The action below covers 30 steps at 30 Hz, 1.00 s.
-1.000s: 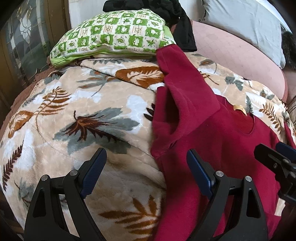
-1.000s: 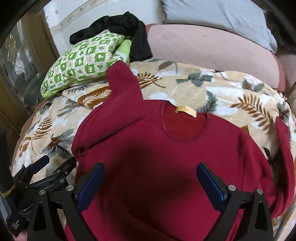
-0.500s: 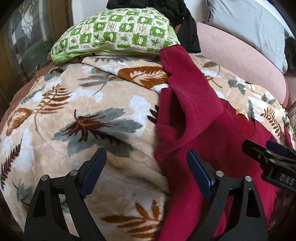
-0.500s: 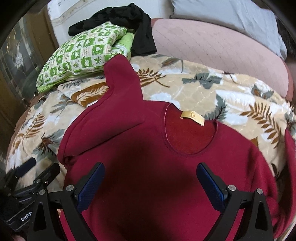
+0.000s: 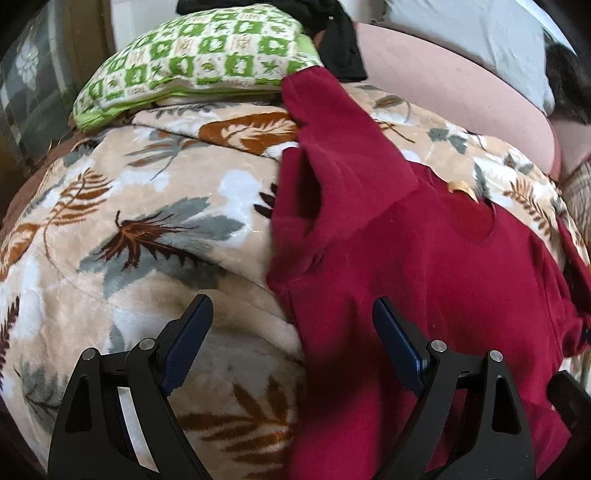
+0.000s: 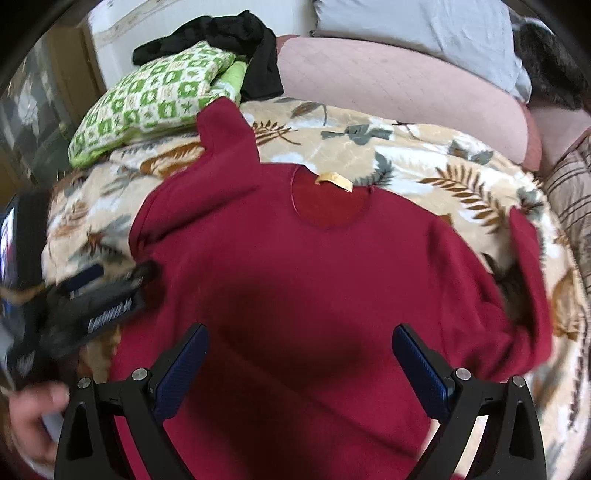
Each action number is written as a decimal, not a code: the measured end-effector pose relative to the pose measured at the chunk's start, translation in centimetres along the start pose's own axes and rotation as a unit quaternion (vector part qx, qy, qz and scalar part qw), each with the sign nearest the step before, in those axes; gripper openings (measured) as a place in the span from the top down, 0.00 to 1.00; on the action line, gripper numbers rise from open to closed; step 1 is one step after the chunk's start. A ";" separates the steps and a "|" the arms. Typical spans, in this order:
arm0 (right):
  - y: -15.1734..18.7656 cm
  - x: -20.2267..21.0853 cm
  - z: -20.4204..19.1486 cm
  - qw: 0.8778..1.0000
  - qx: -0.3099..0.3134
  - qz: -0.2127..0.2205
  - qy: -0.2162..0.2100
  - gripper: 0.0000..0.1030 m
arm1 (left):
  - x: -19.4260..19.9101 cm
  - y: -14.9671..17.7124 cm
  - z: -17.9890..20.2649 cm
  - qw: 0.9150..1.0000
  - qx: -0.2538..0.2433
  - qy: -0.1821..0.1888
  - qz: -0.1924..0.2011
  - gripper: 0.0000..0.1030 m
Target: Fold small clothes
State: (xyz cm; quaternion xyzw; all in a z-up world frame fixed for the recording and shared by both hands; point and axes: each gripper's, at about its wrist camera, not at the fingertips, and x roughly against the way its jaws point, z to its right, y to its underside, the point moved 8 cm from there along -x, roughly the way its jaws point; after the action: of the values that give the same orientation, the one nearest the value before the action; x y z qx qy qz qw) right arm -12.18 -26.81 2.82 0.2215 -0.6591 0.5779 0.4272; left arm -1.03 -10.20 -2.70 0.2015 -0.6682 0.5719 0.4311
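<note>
1. The left gripper (image 5: 291, 325) has its two blue-padded fingers (image 5: 188, 332) spread wide apart and grips nothing. One finger sits over the leaf-print blanket (image 5: 147, 229), the other over the left side of the dark red sweater (image 5: 424, 266). Whether either finger touches the fabric cannot be told.
2. In the right wrist view, the left gripper appears blurred at the sweater's left edge, with a person's hand (image 6: 33, 417) low in the left corner.
3. The right gripper (image 6: 299, 354) is likewise wide open and empty. Its fingers (image 6: 421, 365) hang over the lower middle of the sweater.
4. The sweater (image 6: 314, 288) lies face up and spread on the blanket, neckline away from the cameras, with a small tan label (image 6: 334, 180) at the collar. Its left sleeve (image 6: 225, 140) runs up toward a pillow; its right sleeve (image 6: 528, 266) is bent back near the blanket's right edge.
5. The surface is a bed covered by the beige blanket with brown and grey leaves.
6. At the far left rests a green-and-white checked pillow (image 6: 147, 99), with dark clothing (image 6: 229, 33) heaped just behind it.
7. Further right are a pink bolster (image 6: 399, 85) and a grey pillow (image 6: 424, 26).
8. Patterned glass (image 5: 29, 74) shows at the room's left side.
</note>
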 end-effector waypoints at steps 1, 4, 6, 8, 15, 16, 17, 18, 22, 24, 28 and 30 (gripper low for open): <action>0.1 0.3 0.2 1.000 0.000 0.004 0.005 0.04 | 0.2 0.0 0.1 1.000 -0.002 0.004 0.002 0.14; 0.7 0.3 0.2 1.000 -0.005 -0.004 0.000 0.04 | 0.7 -0.2 0.0 1.000 0.005 0.014 0.003 0.14; 0.6 0.1 0.3 1.000 -0.010 -0.007 -0.010 0.04 | 1.1 -0.7 -0.4 1.000 0.010 0.017 0.003 0.14; 0.3 -0.6 0.2 1.000 -0.010 -0.017 -0.015 0.04 | 1.4 -1.3 -1.1 1.000 0.006 0.012 0.000 0.14; -5.3 -4.5 -1.2 0.999 0.002 -0.023 -0.039 0.04 | 0.2 -1.7 -5.0 0.998 0.054 -0.001 -0.013 0.14; -6.9 -5.3 -1.8 0.999 0.004 -0.021 -0.047 0.04 | -0.2 -1.6 -5.3 0.998 0.060 0.001 -0.019 0.14; -8.1 -5.9 -2.4 0.998 0.006 -0.019 -0.054 0.05 | -0.5 -1.7 -5.4 0.998 0.067 0.002 -0.021 0.14; -9.4 -6.6 -3.1 0.998 0.008 -0.016 -0.063 0.05 | -0.7 -1.8 -5.5 0.997 0.070 0.002 -0.021 0.14; -15.0 -9.8 -7.1 0.994 0.010 -0.010 -0.109 0.07 | -1.7 -1.6 -5.2 0.997 0.072 -0.001 -0.029 0.14; -17.0 -10.9 -8.6 0.993 0.012 -0.003 -0.118 0.07 | -2.1 -1.4 -4.9 0.997 0.065 0.001 -0.033 0.14; -21.5 -14.1 -11.6 0.995 0.039 0.012 -0.094 0.07 | -2.9 -1.1 -5.0 0.997 0.069 0.003 -0.044 0.14; -23.3 -16.0 -13.0 0.995 0.053 0.017 -0.083 0.07 | -3.0 -1.3 -5.2 0.997 0.070 0.001 -0.040 0.14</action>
State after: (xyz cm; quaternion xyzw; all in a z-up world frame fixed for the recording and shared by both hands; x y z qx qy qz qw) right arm 18.76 -23.11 2.65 0.2793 -0.6643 0.5991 0.3489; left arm 3.38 -6.29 -4.51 0.2577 -0.6173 0.5996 0.4393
